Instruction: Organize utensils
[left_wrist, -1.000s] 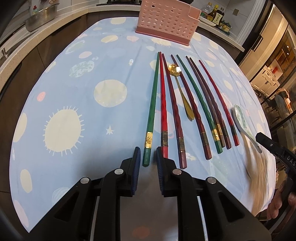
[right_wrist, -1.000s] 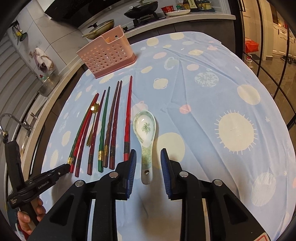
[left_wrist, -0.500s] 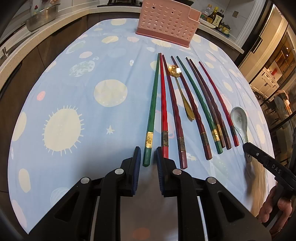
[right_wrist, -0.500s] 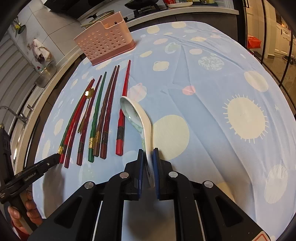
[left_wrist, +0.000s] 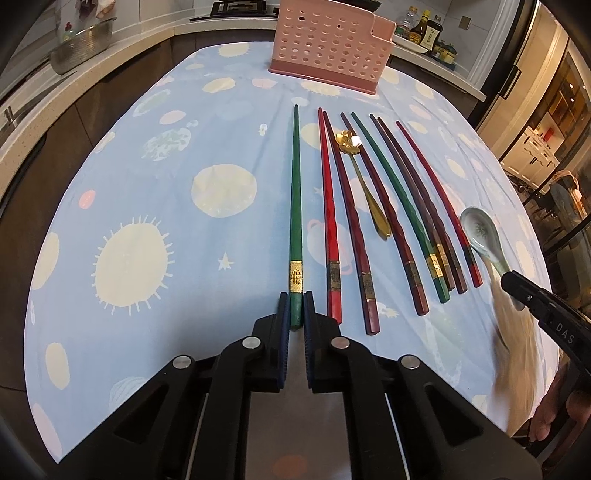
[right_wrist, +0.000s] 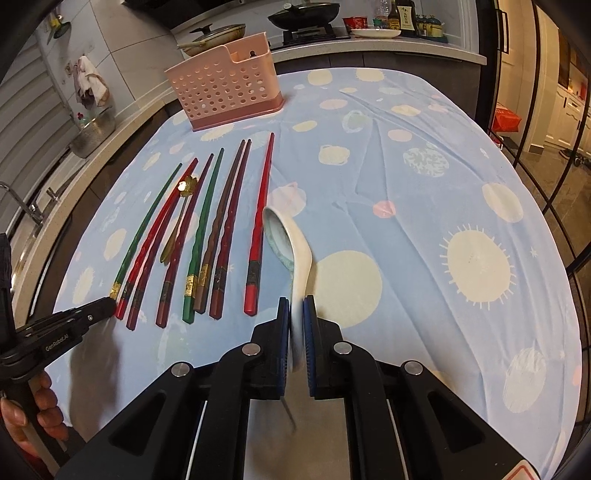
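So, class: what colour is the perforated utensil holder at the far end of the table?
Pink: the utensil holder shows best in the right wrist view.

Ceramic spoon (right_wrist: 291, 254) in right gripper (right_wrist: 296, 314)

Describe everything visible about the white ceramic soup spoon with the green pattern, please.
The white ceramic soup spoon looks glossy, with a deep oval bowl bearing a green floral print inside and a thick curved handle. The right gripper is shut on the handle, holding the spoon tipped on its side, bowl pointing away. It sits just right of the outermost red chopstick, above the blue tablecloth.
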